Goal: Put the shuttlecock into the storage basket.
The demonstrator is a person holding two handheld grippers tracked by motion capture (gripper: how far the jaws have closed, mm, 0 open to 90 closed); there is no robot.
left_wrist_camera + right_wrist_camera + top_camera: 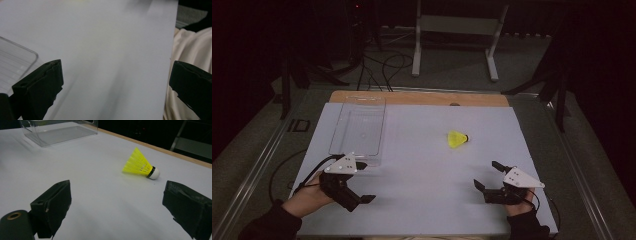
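Lying near the shuttlecock (457,139), both the right gripper (493,175) and left gripper (362,182) are being held spread.

The high view looks forward and down from above the person's side, taking in the whole white table (422,150) and the dark floor beyond. The left gripper view rides low and close over the table (105,50), facing along its near edge toward pale cloth, probably the person's clothing; a corner of the clear plastic tray (15,65) enters at its left. The right gripper view sits low too, facing across the table toward the yellow shuttlecock (140,165) and the tray (57,132), both shared with the high view.
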